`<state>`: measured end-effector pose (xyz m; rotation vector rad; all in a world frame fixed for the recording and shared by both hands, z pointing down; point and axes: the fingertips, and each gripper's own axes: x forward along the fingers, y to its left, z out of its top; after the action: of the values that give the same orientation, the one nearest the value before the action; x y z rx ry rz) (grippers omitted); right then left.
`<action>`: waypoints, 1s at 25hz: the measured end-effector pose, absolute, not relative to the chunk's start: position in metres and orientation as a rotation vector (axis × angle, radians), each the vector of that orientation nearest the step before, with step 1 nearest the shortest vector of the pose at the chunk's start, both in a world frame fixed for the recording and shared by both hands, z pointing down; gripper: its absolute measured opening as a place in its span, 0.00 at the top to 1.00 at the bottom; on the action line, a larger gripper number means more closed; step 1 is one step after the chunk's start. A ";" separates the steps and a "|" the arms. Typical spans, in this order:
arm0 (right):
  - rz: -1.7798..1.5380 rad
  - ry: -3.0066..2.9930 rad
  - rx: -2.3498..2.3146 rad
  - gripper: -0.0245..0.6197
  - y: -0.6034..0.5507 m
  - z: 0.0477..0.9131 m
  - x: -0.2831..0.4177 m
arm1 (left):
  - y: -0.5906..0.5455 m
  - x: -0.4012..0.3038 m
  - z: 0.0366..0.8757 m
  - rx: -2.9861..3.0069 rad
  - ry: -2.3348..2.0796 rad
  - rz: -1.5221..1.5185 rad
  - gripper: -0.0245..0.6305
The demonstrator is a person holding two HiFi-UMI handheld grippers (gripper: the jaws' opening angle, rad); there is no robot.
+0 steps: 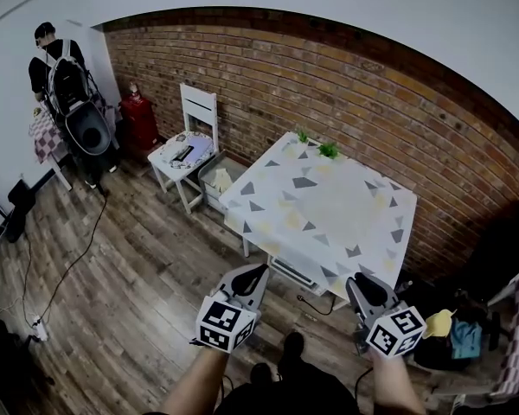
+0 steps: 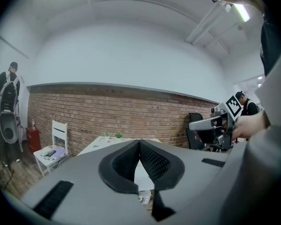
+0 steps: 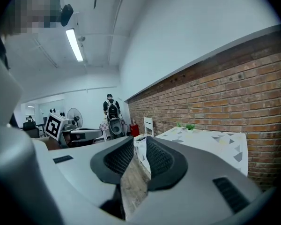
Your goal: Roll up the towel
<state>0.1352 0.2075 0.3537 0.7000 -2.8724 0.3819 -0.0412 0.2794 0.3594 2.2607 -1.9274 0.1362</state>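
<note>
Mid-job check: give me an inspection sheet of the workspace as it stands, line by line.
Surface: table under a patterned cloth, bare apart from two small plants at the wall edge.
Job's things: nothing seen.
Clutter: small items on the white chair; yellow and blue things by the black chair.
Grippers: left gripper shut, empty; right gripper open, empty; both short of the table.
Cables: black cable across the wood floor to a power strip.
Surroundings: brick wall, red cylinder, person far left.
</note>
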 end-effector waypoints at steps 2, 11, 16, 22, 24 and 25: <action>0.398 -2.871 0.702 0.81 0.195 0.360 0.130 | 0.268 -0.043 0.363 2.269 -1.916 0.156 0.94; 0.475 -2.864 0.689 0.81 0.109 0.391 0.101 | 0.182 -0.058 0.383 2.296 -1.870 0.300 0.94; 0.504 -2.847 0.707 0.82 0.044 0.403 0.092 | 0.116 -0.055 0.398 2.322 -1.791 0.373 0.94; 0.529 -2.839 0.701 0.82 -0.019 0.415 0.084 | 0.050 -0.056 0.411 2.314 -1.734 0.408 0.94; 0.534 -2.834 0.712 0.82 -0.034 0.415 0.082 | 0.032 -0.059 0.411 2.328 -1.733 0.436 0.94; 0.533 -2.833 0.718 0.82 -0.040 0.415 0.080 | 0.023 -0.061 0.410 2.335 -1.729 0.445 0.94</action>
<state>0.0801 -0.0399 0.4146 0.7182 -2.8333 0.5333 -0.0610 0.0229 0.4103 2.3353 -1.7289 0.4447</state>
